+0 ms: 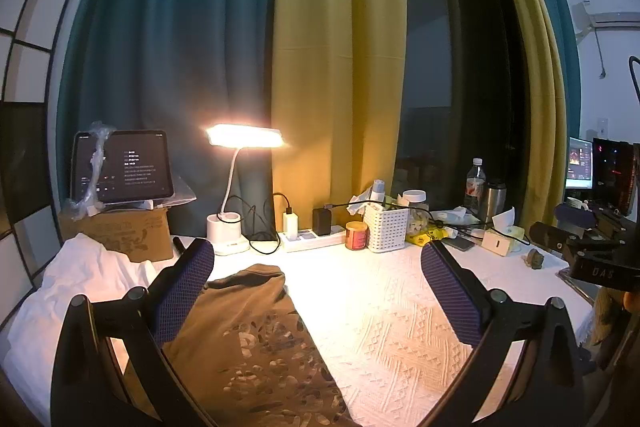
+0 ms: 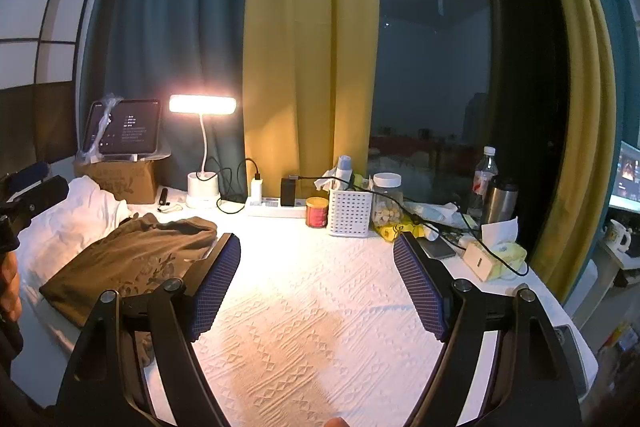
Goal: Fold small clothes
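A folded brown garment (image 1: 256,339) with a pale printed pattern lies on the white textured tablecloth (image 1: 400,315). In the left wrist view my left gripper (image 1: 316,263) hovers open just above it, its left pad over the cloth's left part, nothing between the fingers. A crumpled white garment (image 1: 80,279) lies to the left. In the right wrist view my right gripper (image 2: 318,251) stands open over bare tablecloth (image 2: 304,327), with the brown garment (image 2: 132,259) to its left and the white garment (image 2: 72,215) beyond. The left gripper's body (image 2: 28,203) shows at the left edge.
Along the table's back stand a cardboard box with a tablet (image 2: 124,131), a lit desk lamp (image 2: 202,105), a power strip (image 2: 276,205), a red tin (image 2: 317,212), a white basket (image 2: 350,213), a jar, bottles (image 2: 484,175) and a tissue box (image 2: 496,255). Curtains hang behind.
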`<state>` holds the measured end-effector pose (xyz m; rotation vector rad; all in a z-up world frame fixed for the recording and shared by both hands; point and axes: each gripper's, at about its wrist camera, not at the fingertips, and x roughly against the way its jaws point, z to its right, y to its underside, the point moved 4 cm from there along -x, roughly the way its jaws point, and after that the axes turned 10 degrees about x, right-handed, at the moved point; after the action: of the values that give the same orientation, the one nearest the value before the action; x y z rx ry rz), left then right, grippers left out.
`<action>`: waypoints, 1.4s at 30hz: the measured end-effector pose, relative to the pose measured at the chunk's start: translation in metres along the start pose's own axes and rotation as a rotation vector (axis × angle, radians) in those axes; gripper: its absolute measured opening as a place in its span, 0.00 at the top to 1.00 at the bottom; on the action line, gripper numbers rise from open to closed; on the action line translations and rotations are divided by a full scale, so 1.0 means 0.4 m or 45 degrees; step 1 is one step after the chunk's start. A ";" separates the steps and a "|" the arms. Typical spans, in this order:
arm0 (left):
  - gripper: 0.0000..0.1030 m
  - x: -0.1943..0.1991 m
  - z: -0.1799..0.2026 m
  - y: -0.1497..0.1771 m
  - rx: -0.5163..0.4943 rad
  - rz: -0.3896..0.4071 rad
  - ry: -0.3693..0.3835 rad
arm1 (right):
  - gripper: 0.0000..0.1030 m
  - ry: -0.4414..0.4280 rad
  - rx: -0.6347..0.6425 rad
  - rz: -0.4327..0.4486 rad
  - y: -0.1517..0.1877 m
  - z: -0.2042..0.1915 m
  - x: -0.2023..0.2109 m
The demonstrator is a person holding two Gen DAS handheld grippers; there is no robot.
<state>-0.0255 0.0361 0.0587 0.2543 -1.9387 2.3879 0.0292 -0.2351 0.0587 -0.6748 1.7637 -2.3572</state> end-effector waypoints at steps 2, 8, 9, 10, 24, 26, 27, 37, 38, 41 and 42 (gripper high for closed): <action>0.01 0.000 0.000 -0.001 -0.001 0.004 -0.002 | 0.21 -0.001 -0.005 -0.003 0.002 -0.001 -0.004; 0.01 -0.001 0.002 -0.001 -0.004 0.004 -0.006 | 0.21 -0.005 -0.014 -0.012 0.012 -0.005 -0.008; 0.01 -0.001 0.002 -0.001 -0.004 0.004 -0.005 | 0.21 -0.005 -0.015 -0.011 0.012 -0.006 -0.008; 0.01 -0.001 0.002 -0.001 -0.003 0.003 -0.005 | 0.21 -0.007 -0.017 -0.013 0.014 -0.006 -0.008; 0.01 -0.004 0.003 -0.001 -0.004 0.001 -0.001 | 0.21 0.001 -0.027 -0.015 0.023 0.000 -0.006; 0.01 -0.003 0.003 -0.002 -0.003 0.001 0.000 | 0.21 -0.001 -0.027 -0.016 0.024 -0.001 -0.006; 0.01 -0.004 0.003 -0.001 -0.004 0.001 0.000 | 0.21 0.001 -0.026 -0.016 0.024 -0.001 -0.006; 0.01 -0.006 0.001 0.001 -0.007 -0.006 0.004 | 0.21 0.002 -0.026 -0.018 0.026 0.002 -0.005; 0.01 -0.006 0.001 0.001 -0.008 -0.006 0.002 | 0.21 0.003 -0.027 -0.018 0.028 0.001 -0.005; 0.01 -0.005 -0.001 0.003 -0.009 -0.008 0.003 | 0.21 0.002 -0.028 -0.018 0.028 0.002 -0.005; 0.01 -0.006 -0.001 0.003 -0.008 -0.009 0.002 | 0.21 0.002 -0.029 -0.018 0.029 0.002 -0.005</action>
<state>-0.0235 0.0363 0.0572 0.2589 -1.9416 2.3763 0.0291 -0.2387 0.0474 -0.6905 1.7946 -2.3510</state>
